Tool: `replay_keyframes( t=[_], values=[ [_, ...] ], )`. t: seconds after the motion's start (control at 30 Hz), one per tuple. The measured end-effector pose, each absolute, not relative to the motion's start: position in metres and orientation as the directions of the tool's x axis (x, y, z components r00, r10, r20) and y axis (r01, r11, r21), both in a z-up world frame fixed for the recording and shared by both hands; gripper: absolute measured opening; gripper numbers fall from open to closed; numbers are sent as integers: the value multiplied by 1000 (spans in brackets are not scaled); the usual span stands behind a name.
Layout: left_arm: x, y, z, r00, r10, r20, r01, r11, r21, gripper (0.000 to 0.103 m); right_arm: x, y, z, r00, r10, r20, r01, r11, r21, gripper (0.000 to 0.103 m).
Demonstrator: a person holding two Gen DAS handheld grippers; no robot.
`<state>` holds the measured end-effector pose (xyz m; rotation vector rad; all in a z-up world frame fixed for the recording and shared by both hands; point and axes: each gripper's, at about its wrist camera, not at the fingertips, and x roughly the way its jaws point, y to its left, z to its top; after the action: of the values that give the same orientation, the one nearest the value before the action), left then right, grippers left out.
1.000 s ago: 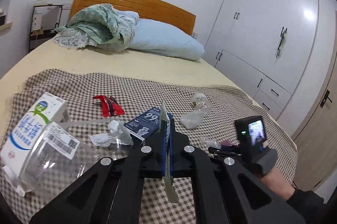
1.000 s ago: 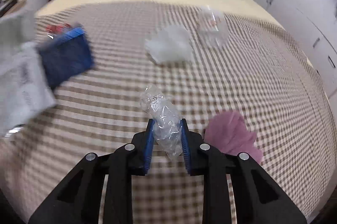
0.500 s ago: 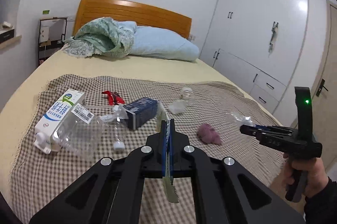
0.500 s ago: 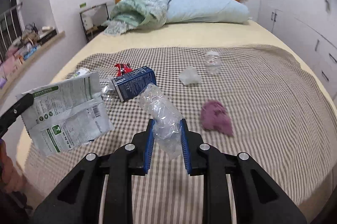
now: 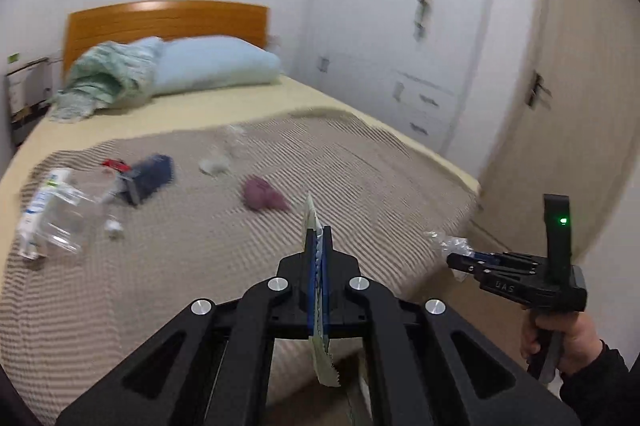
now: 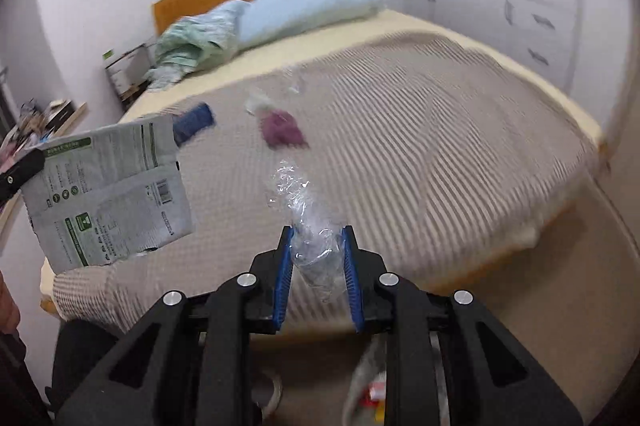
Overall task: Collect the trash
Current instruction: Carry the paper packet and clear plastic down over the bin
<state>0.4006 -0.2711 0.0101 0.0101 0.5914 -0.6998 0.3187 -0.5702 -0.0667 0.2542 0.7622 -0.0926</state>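
Observation:
My left gripper (image 5: 318,238) is shut on a flat grey-white printed packet (image 5: 326,366), seen edge-on between its blue pads. From the right wrist the same packet (image 6: 108,189) hangs broadside at the left. My right gripper (image 6: 318,242) is shut on a crumpled clear plastic wrap (image 6: 300,197); it also shows at the right (image 5: 468,262), held by a hand (image 5: 560,338). Both hang past the foot of the bed. On the checked blanket (image 5: 360,185) lie a milk carton (image 5: 40,201), a clear plastic container (image 5: 68,222), a blue box (image 5: 150,175), a red wrapper (image 5: 116,164), a white tissue (image 5: 214,165) and a purple wad (image 5: 262,195).
A blue pillow (image 5: 216,67) and a green quilt (image 5: 104,81) lie by the wooden headboard (image 5: 160,19). White wardrobes (image 5: 400,25) and a door (image 5: 560,85) stand to the right. Bare floor (image 6: 560,306) lies beyond the bed's foot, with a pale bag (image 6: 368,382) below my right gripper.
Both grippers have drawn back from over the blanket to beyond the bed's foot and swung right. Each has kept its hold, on the packet and on the plastic wrap.

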Motion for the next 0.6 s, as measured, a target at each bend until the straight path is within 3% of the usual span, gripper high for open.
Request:
replay_keyframes(
  t=[0.17, 0.37, 0.6],
  values=[
    [361, -334, -37, 498, -624, -603, 691, 705, -158, 0, 254, -608, -152, 642, 11, -767, 284, 925, 252, 24],
    [331, -402, -93, 383, -593, -708, 777, 621, -99, 0, 221, -623, -315, 423, 108, -900, 444, 841, 310, 24],
    [320, -450, -150, 299, -532, -792, 822, 566, -69, 0, 229, -603, -436, 258, 225, -940, 504, 798, 329, 26]
  ],
)
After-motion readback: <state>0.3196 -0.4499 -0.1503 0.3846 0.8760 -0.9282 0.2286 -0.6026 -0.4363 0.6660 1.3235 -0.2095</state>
